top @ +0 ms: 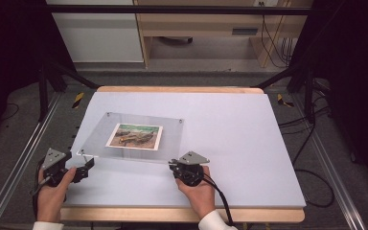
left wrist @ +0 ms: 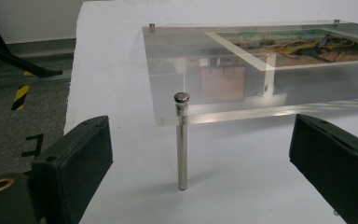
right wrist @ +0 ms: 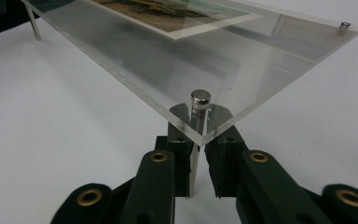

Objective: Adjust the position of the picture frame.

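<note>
I have my right tongs (right wrist: 196,179) closed on the near right metal leg (right wrist: 195,158) of the clear acrylic picture frame (top: 135,138), the pads pressing the post just under the panel's corner. My left tongs (left wrist: 200,172) stand wide open with the near left leg (left wrist: 182,142) upright between the pads, touched by neither. So I judge the step in hand to be taking hold of the frame by its two near legs. The next move calls for closing the left pads squarely on that post, low enough to clear the panel's edge, before I try to lift or shift anything.

The frame stands on the white counter (top: 239,143), left of centre: a see-through plate on slim posts with small round caps at its corners, holding a white-bordered print (top: 134,136) of a yellowish scene.
</note>
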Action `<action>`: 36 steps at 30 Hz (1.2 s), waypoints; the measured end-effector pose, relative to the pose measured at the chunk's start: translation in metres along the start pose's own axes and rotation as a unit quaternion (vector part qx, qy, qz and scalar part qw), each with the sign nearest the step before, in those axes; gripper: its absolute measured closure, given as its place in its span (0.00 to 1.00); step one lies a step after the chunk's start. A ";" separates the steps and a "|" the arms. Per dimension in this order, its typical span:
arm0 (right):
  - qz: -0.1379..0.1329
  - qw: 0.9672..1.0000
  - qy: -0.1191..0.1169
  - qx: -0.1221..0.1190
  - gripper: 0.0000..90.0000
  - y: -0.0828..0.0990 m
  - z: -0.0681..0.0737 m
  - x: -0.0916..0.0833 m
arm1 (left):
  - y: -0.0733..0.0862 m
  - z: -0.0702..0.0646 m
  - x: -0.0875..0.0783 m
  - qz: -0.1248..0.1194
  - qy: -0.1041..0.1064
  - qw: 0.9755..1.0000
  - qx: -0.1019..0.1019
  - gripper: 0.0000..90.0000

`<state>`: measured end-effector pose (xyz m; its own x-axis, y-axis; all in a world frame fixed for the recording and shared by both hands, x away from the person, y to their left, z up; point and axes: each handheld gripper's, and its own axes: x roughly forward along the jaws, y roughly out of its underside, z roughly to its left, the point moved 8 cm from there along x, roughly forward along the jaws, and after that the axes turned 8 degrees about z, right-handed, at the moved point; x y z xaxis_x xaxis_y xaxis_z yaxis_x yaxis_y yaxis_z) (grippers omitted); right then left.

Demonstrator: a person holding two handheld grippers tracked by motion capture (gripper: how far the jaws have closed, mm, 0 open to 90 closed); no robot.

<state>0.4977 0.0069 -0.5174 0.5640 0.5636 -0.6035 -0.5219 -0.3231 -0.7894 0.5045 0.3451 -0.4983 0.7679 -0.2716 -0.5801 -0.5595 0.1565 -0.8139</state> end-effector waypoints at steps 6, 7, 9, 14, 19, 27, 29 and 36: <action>-0.019 1.000 -0.005 0.009 0.94 -0.005 -0.002 -0.003 | 0.002 -0.001 -0.005 0.000 0.015 1.000 -0.018 0.10; -0.020 1.000 -0.004 0.012 0.94 -0.005 -0.003 -0.003 | 0.002 0.000 -0.006 0.001 0.015 1.000 -0.017 0.10; -0.023 1.000 -0.007 0.019 0.95 -0.005 -0.006 -0.004 | 0.006 0.001 -0.005 0.013 0.018 1.000 -0.015 0.11; -0.028 0.999 -0.019 0.023 0.95 -0.011 -0.003 -0.007 | 0.010 0.002 -0.001 0.027 0.018 0.999 -0.015 0.21; -0.024 0.999 -0.026 0.024 0.95 -0.018 0.000 -0.010 | 0.011 0.005 0.007 0.027 0.026 0.999 -0.024 0.44; -0.018 0.999 -0.032 0.037 0.95 -0.021 -0.001 -0.012 | 0.004 0.008 0.013 0.001 0.032 0.999 -0.027 0.73; -0.016 0.998 -0.033 0.043 0.95 -0.021 -0.001 -0.012 | 0.003 0.008 0.015 -0.004 0.038 0.999 -0.030 0.79; -0.007 0.998 -0.033 0.050 0.95 -0.019 -0.004 -0.011 | -0.004 0.010 0.011 -0.035 0.044 0.997 -0.056 0.89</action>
<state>0.5038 0.0038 -0.4965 0.5295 0.6176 -0.5815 -0.5779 -0.2392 -0.7803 0.5178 0.3508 -0.5020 0.7789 -0.3615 -0.5125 -0.5404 0.0278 -0.8409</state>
